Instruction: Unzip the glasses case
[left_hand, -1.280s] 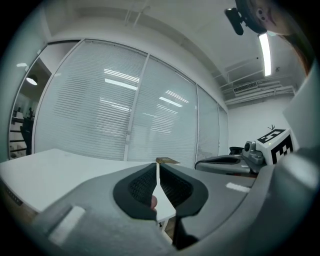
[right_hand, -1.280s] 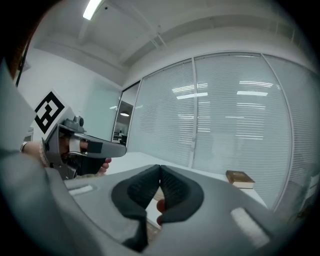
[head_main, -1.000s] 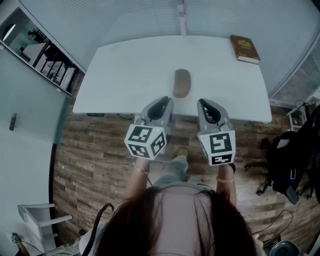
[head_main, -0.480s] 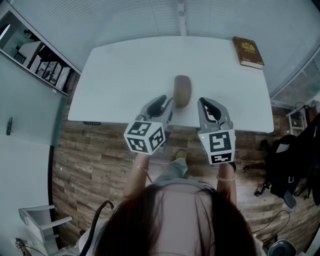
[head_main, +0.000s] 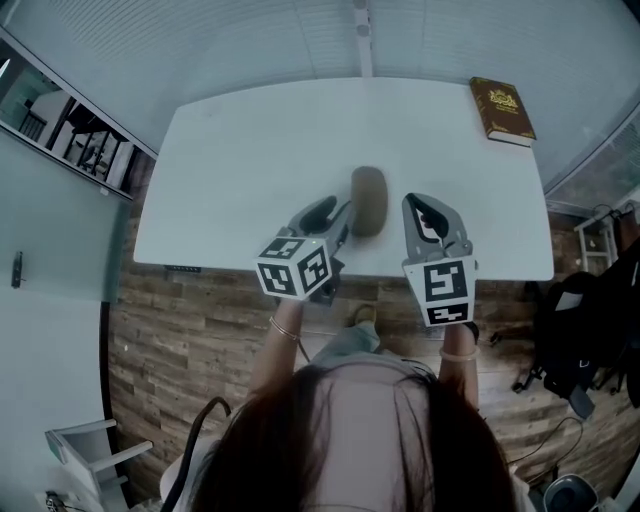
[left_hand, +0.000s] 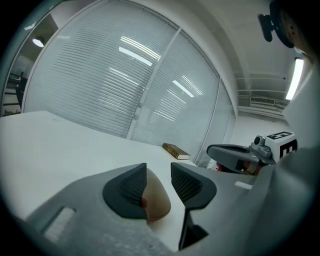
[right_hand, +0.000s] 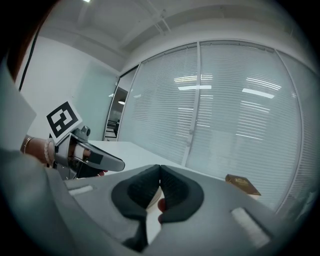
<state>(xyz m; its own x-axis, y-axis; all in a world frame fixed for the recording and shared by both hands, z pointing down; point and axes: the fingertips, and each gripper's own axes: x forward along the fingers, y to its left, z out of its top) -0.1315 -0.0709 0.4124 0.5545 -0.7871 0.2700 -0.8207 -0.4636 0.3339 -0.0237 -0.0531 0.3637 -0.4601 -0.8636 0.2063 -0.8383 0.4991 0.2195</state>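
A brown oval glasses case (head_main: 368, 200) lies zipped near the front middle of the white table (head_main: 250, 170). My left gripper (head_main: 343, 213) is just at the case's left side. In the left gripper view its jaws (left_hand: 159, 181) stand apart and have just been opening; the case (left_hand: 156, 199) shows in the gap, and the pads do not press on it. My right gripper (head_main: 426, 202) hovers to the right of the case with a gap between them. Its jaws (right_hand: 160, 184) are shut with nothing in them.
A brown hardcover book (head_main: 503, 110) lies at the table's far right corner. Window blinds run behind the table. Wooden floor lies below the near table edge, and a dark bag (head_main: 590, 330) sits on it at the right.
Both grippers have moved forward from the table's near edge to either side of the case. The left gripper has dropped closer to the tabletop.
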